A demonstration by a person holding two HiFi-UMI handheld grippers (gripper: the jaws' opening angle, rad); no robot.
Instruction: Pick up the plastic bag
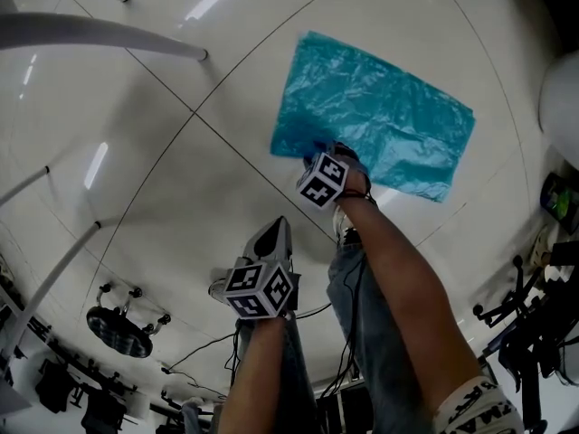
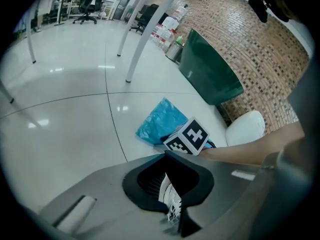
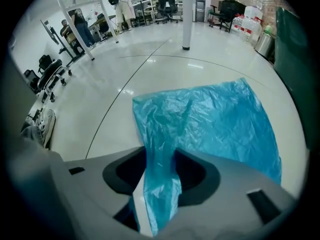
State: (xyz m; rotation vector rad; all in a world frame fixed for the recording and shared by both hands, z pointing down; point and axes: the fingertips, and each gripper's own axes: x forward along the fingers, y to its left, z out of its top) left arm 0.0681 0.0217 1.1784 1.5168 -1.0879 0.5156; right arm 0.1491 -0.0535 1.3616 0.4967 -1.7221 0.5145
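Asker: Where does the plastic bag (image 1: 380, 116) lie?

Watcher: It is spread nearly flat on the pale floor (image 1: 181, 179). The head view shows the whole blue sheet, with its near corner under the right gripper (image 1: 327, 152).

Asker: Does that view show the grip?

Watcher: No, the marker cube covers it. The right gripper view does: a fold of the bag is gathered into a narrow strip that runs up between the two jaws, which are closed in on it, while the rest of the sheet fans out on the floor beyond.

Asker: And the left gripper (image 1: 276, 238)?

Watcher: In the head view its jaws taper together to a point with nothing between them. Its own view sees the bag only from a way off, partly behind the other gripper's cube, with a brick wall (image 2: 240, 29) behind.

Asker: How are the arms held?

Watcher: The right forearm reaches out to the bag with its gripper pointing steeply down. The left is held nearer the body, tilted down, well apart from the bag.
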